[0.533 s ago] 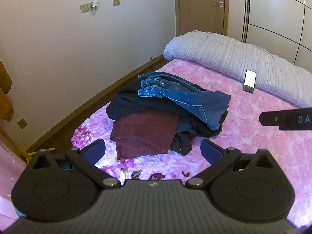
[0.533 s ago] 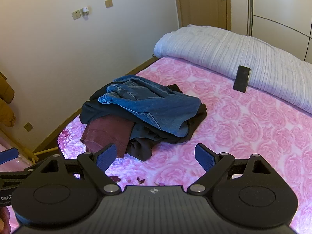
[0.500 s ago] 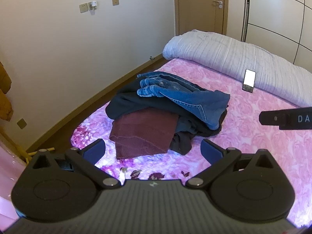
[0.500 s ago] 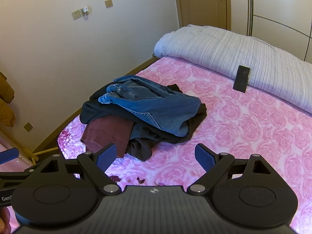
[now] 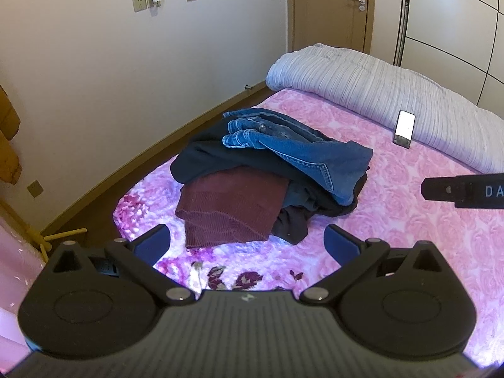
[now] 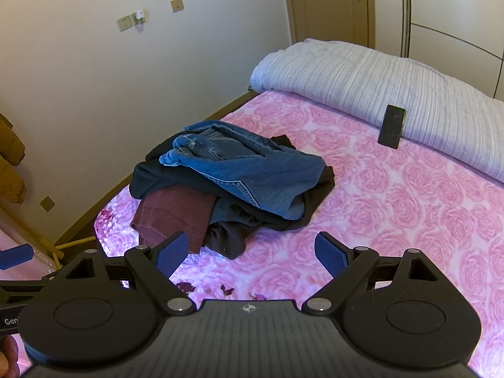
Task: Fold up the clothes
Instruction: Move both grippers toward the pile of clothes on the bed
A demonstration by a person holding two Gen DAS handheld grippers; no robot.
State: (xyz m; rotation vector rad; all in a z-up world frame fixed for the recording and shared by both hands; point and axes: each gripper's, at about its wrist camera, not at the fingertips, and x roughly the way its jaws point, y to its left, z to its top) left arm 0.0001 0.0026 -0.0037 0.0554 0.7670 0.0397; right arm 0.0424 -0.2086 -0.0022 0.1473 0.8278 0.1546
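The heap of clothes sits on the pink rose-patterned bedspread (image 5: 409, 236), toward its left edge and beyond both grippers. Blue jeans (image 5: 302, 154) lie on top, over a black garment (image 5: 214, 160), with a maroon knit (image 5: 233, 204) poking out at the near side. Left gripper (image 5: 247, 239) and right gripper (image 6: 250, 250) both hover with jaws spread wide and nothing between them. The denim looks heavy and fairly stiff, so the bunched waistband at the far left seems the surest place to grip; the knit is probably soft, stretchy and limp.
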